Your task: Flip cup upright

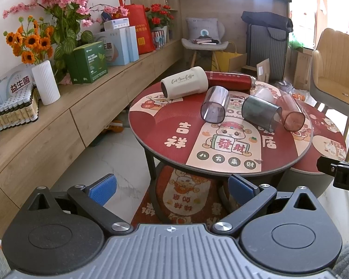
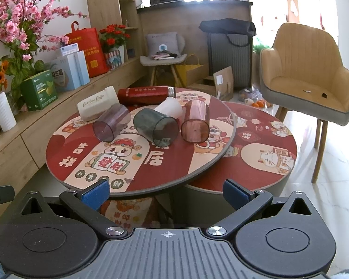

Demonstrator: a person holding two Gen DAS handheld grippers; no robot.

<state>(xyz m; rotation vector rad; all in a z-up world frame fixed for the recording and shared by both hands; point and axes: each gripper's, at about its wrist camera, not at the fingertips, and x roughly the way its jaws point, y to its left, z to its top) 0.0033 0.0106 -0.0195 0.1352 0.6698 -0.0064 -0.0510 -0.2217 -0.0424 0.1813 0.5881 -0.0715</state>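
Observation:
Several cups lie on their sides on the round red table [image 1: 174, 125] [image 2: 174, 167]: a purple clear cup [image 1: 215, 104] [image 2: 111, 125], a dark green cup [image 1: 260, 112] [image 2: 156, 127], a pink cup [image 1: 290, 114] [image 2: 195, 123], a frosted white cup [image 1: 264, 94] [image 2: 168, 108], a cream mug [image 1: 185, 82] [image 2: 97, 104] and a red flask [image 1: 230, 81] [image 2: 144, 95]. My left gripper [image 1: 172, 188] is open and empty, short of the table's near edge. My right gripper [image 2: 166, 191] is open and empty, at the table's near edge.
A lower round table [image 2: 263, 144] sits to the right, partly under the first. A tan chair [image 2: 309, 74] stands at the right. A long wooden sideboard [image 1: 58, 121] with boxes, flowers and a white vase [image 1: 45, 82] runs along the left.

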